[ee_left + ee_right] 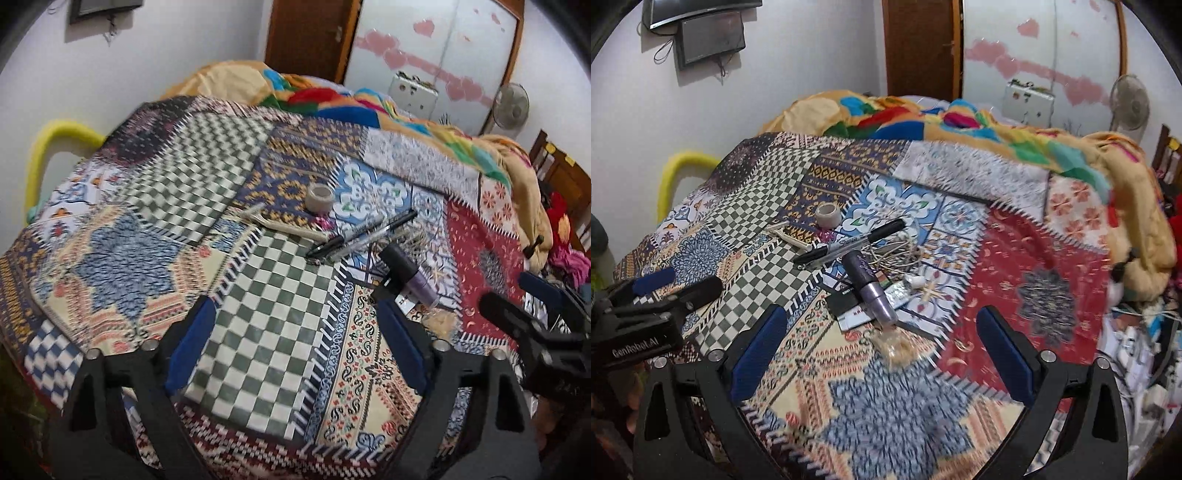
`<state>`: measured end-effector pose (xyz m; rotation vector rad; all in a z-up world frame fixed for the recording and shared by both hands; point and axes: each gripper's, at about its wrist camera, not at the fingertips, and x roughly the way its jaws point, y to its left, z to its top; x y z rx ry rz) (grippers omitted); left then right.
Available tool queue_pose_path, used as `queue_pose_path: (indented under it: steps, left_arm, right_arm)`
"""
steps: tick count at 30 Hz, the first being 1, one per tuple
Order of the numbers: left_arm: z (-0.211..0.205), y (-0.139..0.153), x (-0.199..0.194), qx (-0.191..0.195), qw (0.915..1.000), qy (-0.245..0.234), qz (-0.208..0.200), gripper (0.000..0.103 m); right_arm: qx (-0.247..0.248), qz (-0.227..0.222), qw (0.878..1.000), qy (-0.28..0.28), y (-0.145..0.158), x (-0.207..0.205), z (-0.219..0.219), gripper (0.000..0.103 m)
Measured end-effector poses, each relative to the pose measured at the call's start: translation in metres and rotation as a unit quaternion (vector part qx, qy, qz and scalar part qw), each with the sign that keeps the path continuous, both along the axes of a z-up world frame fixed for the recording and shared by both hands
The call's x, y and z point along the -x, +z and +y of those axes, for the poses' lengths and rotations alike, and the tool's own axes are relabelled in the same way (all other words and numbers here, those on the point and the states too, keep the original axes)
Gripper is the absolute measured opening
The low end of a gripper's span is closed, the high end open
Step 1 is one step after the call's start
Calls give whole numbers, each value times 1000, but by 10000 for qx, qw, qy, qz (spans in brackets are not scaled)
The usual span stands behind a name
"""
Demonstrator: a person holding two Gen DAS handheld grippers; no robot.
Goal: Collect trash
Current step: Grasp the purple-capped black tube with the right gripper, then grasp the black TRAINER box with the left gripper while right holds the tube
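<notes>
Across the right wrist view, left to right: the left gripper [661, 291] shows at the left edge, its blue-padded jaws apart and empty, hovering over the checkered part of the quilt [1045, 254]. Next, centre-left, a tape roll [828, 214] and a pale razor [788, 235]. Then the litter heap at frame centre: a black marker [849, 242] slanting up to the right, a purple tube [871, 286] lying over cards [849, 312] with its long axis running from upper left to lower right, a crumpled clear wrapper [895, 341] just below its lower end, and tangled white cord [894, 254] behind it. The right gripper [882, 363] has its jaws spread wide with nothing between them.

The wrapper sits between the right fingers, just ahead of them, so the right gripper looks better placed; a short push forward should bracket it.

In the left wrist view, the left gripper [295, 339] is likewise wide open and empty. The heap lies off to its upper right, the tube [413, 275] just past its right finger [402, 343]. The right gripper [532, 299] is at the right edge.
</notes>
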<state>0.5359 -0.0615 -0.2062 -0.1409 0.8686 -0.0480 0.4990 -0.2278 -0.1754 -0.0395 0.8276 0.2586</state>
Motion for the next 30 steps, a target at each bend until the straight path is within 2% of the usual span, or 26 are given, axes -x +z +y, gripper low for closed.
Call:
queue_pose_path:
  steps: [2,5,7,10,14,16,19,22,30]
  left_arm:
    - [-3,-9,-8,-71,9999,-42,71,82]
    - [-3,-24,-20,25,9997,-18,263,77]
    - [-2,-31,-25,116,9993,-56,363,69]
    - [-2,-40,-30,202,9986,-101,481,62]
    - [-7,-43,-35,163,9983,-228,503,60]
    - [-11,-42,-36,114,9984,-298,471,59]
    - [-16,-41,-38,68,9982,-372,468,59]
    - [-25,-40,-41,37,9977,-486,475,59]
    - [-73,-39,-56,-18,9919,-1171,487,59]
  right_arm:
    - [-35,168,9997,147,-11,-15,3,83]
    - [-75,378,9988,302,-24,-32,6,67]
    - [-84,520,9978,405,-34,-43,9,54]
    - [-39,658,9965,512,-47,-56,14,48]
    - [144,763,9946,686,-58,-69,23,46]
    - [185,876,9928,790,-62,-74,26,29]
    - [58,974,9915,857,-63,-77,23,25]
    - [-43,873,9929,811,-56,-70,15,25]
    - [-342,619,9969,345,-32,-46,-33,25]
